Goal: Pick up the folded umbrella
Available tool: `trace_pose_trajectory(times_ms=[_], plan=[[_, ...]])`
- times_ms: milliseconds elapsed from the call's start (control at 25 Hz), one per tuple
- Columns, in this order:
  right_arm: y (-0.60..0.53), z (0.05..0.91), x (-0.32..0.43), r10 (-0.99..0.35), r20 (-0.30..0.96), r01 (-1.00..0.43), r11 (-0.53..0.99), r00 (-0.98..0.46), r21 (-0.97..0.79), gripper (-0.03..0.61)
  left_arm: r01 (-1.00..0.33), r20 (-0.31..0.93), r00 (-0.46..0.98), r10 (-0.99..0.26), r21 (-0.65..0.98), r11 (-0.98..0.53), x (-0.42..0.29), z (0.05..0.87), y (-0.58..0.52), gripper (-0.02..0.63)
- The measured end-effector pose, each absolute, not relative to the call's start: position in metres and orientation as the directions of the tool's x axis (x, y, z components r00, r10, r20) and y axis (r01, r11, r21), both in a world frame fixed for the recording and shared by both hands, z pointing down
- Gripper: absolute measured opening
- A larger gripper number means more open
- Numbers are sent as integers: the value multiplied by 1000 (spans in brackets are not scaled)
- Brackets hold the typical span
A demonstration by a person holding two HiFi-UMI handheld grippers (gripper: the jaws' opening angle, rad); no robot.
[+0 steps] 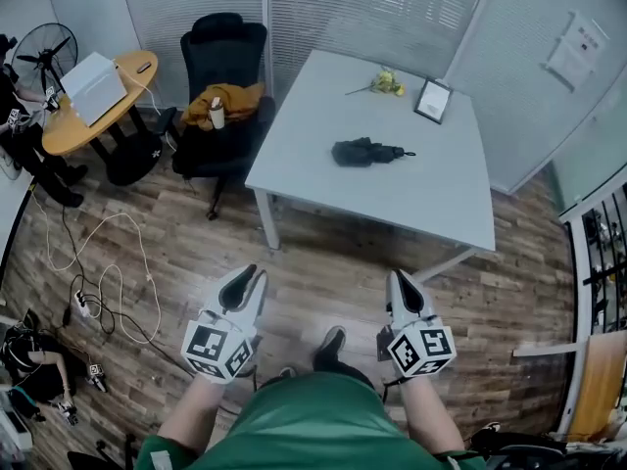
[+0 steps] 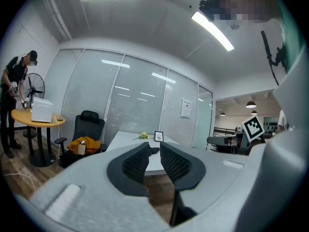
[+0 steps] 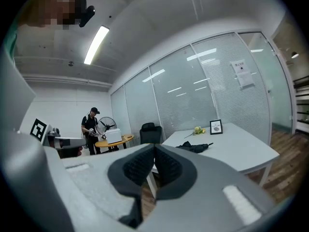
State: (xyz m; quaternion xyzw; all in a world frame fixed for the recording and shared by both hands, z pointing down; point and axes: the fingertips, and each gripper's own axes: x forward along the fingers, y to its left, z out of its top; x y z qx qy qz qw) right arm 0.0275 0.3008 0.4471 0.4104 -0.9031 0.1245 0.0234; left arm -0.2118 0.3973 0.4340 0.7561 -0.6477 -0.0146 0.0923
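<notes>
My left tongs (image 1: 253, 274) and right tongs (image 1: 400, 278) hover above the brown wood-plank floor (image 1: 323, 258), each pair pressed together with nothing between. White cables (image 1: 98, 233) trail over the floor to my left. Ahead stands the pale grey rectangular tabletop (image 1: 323, 96). The black folded umbrella (image 1: 364, 151) lies near its middle, well apart from both tongs. Past it, near the far edge, sit a yellow flower bunch (image 1: 387, 82) and a small dark-framed picture (image 1: 433, 100). A black office chair (image 1: 223, 52) holding an orange garment (image 1: 233, 99) stands at the tabletop's left. Frosted glass walls (image 1: 372, 8) close the room behind.
</notes>
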Motion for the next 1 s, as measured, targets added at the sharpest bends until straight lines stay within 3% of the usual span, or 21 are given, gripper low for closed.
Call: trace_pose_trajectory(times_ms=[520, 1000], plan=[[137, 441, 62, -727, 126, -734, 644, -675, -214, 3, -999, 98, -27, -995, 29, 30, -212, 417, 243, 81], [43, 462, 110, -749, 182, -764, 581, -637, -280, 3, -999, 155, 24, -988, 32, -19, -165, 427, 145, 81]])
